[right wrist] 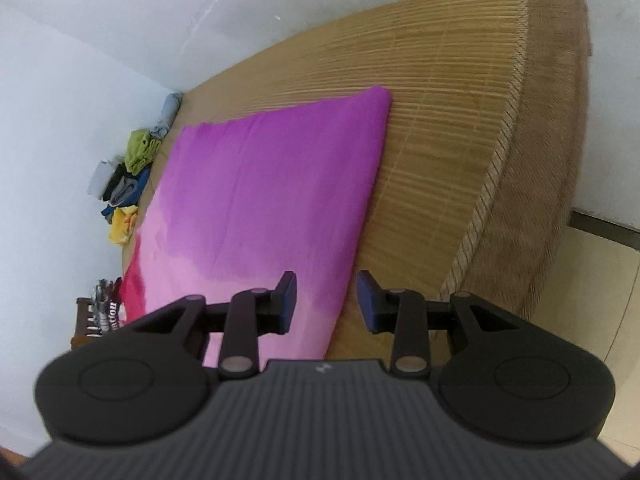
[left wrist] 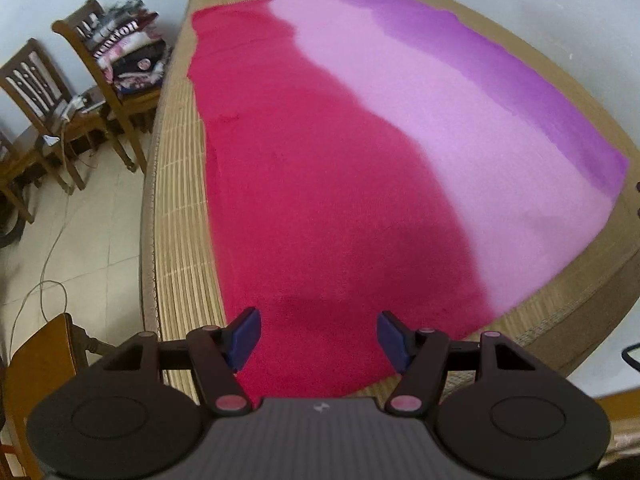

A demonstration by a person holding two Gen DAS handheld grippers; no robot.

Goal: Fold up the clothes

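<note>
**Both tools spread above a three-colour cloth on the bed**

Spread flat across a bed (left wrist: 176, 184) topped with a slatted bamboo mat: one large cloth (left wrist: 320, 184), banded red, pale pink and purple. Seen from the left wrist, red band running from 6 o'clock up toward 11, pink through the middle, purple out toward 2 o'clock. Left tool (left wrist: 319, 336) poised at 6 o'clock over the near red edge, blue-padded fingers (left wrist: 244, 338) wide apart, nothing between them, not touching the fabric as far as can be told.

From the right wrist, purple band filling the centre, pink fading in below it, a sliver of red at 9 o'clock. Right tool (right wrist: 327, 300) likewise parted and empty, hovering at the cloth's near right border: one finger (right wrist: 289, 298) over the pink, the other over bare mat (right wrist: 460, 128) just beside the edge. Mat uncovered from 12 round to 3 o'clock.

Heaped at the far end of the bed against the wall, at 9 o'clock in the right view: small clothes (right wrist: 132, 184) in yellow, blue, black, green and grey. On the tiled floor to the left of the bed, at 10 o'clock in the left view: two wooden chairs (left wrist: 36, 92), the nearer to the bed carrying a stack of folded garments (left wrist: 130, 52). Cable (left wrist: 44, 264) trailing over the tiles at 8 o'clock.
</note>
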